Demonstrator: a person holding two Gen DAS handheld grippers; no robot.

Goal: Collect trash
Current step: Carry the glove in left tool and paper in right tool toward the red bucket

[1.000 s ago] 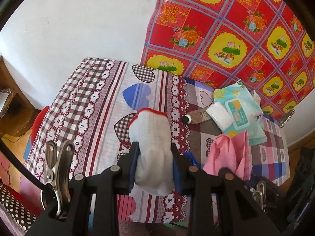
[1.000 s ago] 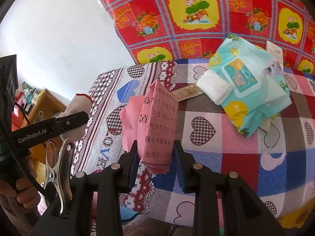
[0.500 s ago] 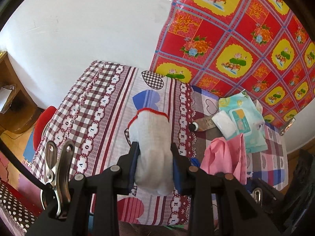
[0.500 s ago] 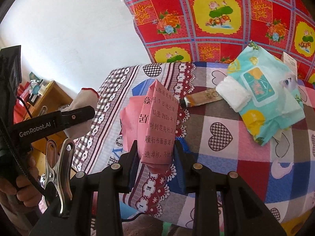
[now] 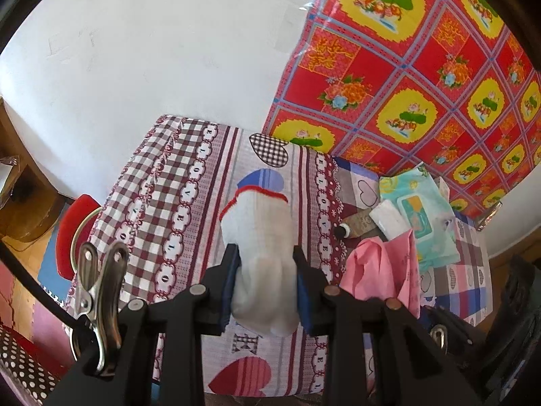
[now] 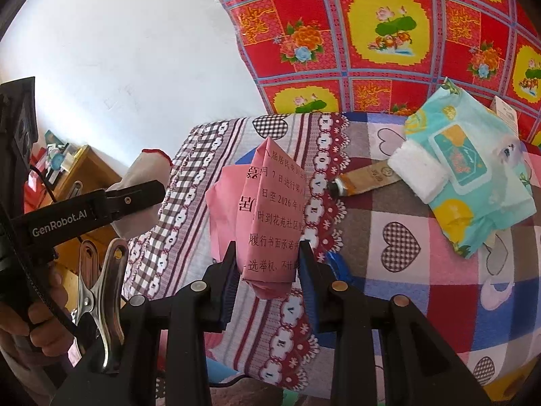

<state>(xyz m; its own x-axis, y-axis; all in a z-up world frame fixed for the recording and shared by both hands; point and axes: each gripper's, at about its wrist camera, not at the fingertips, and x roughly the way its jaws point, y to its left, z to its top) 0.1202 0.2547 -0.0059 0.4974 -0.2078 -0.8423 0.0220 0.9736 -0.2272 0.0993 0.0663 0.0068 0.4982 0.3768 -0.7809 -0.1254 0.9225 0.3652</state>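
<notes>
Left claw (image 5: 265,279) is clamped on one white knit glove (image 5: 260,253) with a red cuff, its two blue pads pressing either side, glove held up off the desk (image 5: 175,182). Right claw (image 6: 267,270) is gripping one folded pink paper notice (image 6: 270,216) printed with black characters, also lifted clear of the patchwork heart-print cloth. Out past the paper, three things lie on the desk: one small tube (image 6: 365,177) with a dark cap, one white folded pad (image 6: 417,172) touching the tube's far end, and one teal wet-wipes pack (image 6: 470,172) under that pad. Behind them hangs one red and yellow floral sheet (image 6: 389,34) against the white wall. Over at the left edge of the right view, a hand (image 6: 37,318) holds the other gripper's handle, and one metal spring clip (image 6: 98,301) sits on each rig.
</notes>
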